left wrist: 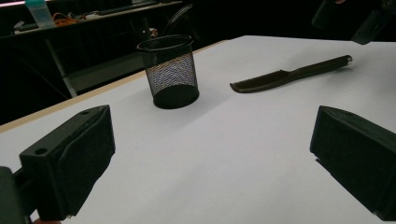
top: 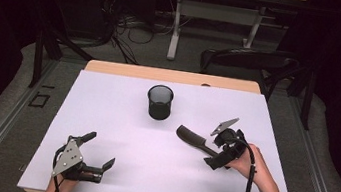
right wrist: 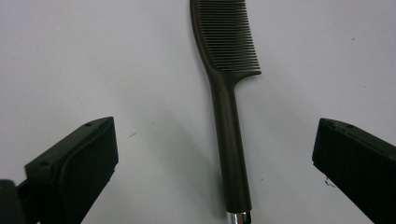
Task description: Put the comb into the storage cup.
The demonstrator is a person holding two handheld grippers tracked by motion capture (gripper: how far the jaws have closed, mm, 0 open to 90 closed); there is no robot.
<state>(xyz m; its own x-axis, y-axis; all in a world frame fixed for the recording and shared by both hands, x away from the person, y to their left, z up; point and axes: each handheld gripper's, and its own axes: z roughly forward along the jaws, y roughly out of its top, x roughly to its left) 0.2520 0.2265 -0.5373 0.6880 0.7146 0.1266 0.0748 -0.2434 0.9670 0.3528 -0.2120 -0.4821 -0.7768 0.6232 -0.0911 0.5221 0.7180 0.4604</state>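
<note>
Across the white surface (top: 113, 168), matte, flat and broad: a round black mesh cup (top: 159, 102) standing upright toward the far middle, and a dark comb (top: 195, 140) lying flat to its right, teeth end pointing toward the cup. Left hand-held gripper (top: 99, 152) at the near left, jaws wide apart, holding nothing. Right hand-held gripper (top: 216, 153) just over the comb's handle end, jaws spread either side of it, not yet closed. Comb (right wrist: 229, 116) probably light, rigid plastic, smooth and a little slippery; fine teeth (right wrist: 229, 42) likely bendable, so best taken across the straight, rounded handle, short of the silvery metal tip (right wrist: 238, 217).
</note>
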